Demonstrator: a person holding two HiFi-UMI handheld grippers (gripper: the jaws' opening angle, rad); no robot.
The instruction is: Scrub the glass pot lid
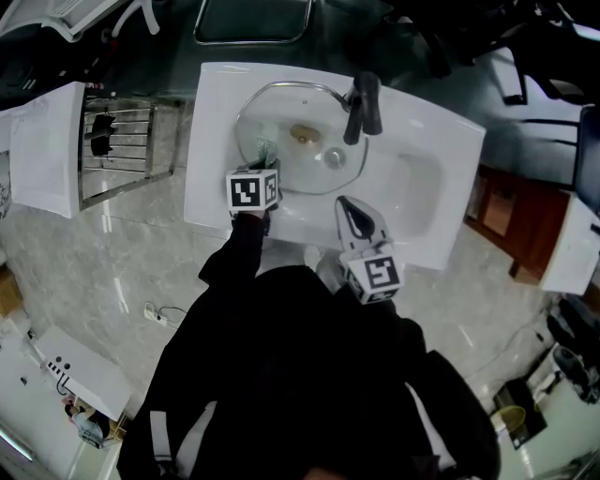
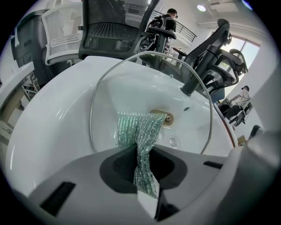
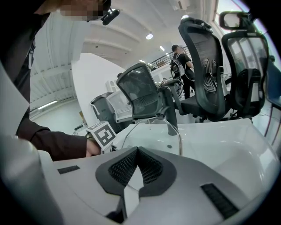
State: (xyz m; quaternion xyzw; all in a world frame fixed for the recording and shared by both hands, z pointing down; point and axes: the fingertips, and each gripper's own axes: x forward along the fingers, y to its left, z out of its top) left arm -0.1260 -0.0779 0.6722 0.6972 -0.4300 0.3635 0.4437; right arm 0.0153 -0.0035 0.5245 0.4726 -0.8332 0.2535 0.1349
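Firmly, left gripper (image 2: pixel 141 151) clamped on green mesh scrubber (image 2: pixel 137 129) against glass lid (image 2: pixel 145 83), right gripper (image 3: pixel 137 154) closed tight, empty.

Clear, metal-rimmed glass pot lid (image 1: pixel 298 161) lies over the sink basin (image 1: pixel 417 192); green mesh cloth (image 2: pixel 139 134) drapes against its glass.

The head view is dim and a little soft; the white sink (image 1: pixel 216 141) is its brightest part. Both gripper views are bright and round, with black corners and bent lines at the edges. A small round ceiling lamp (image 2: pixel 201 8) glows at 1 o'clock in the left one, and light glints on the clear round glass pot lid (image 2: pixel 149 83).
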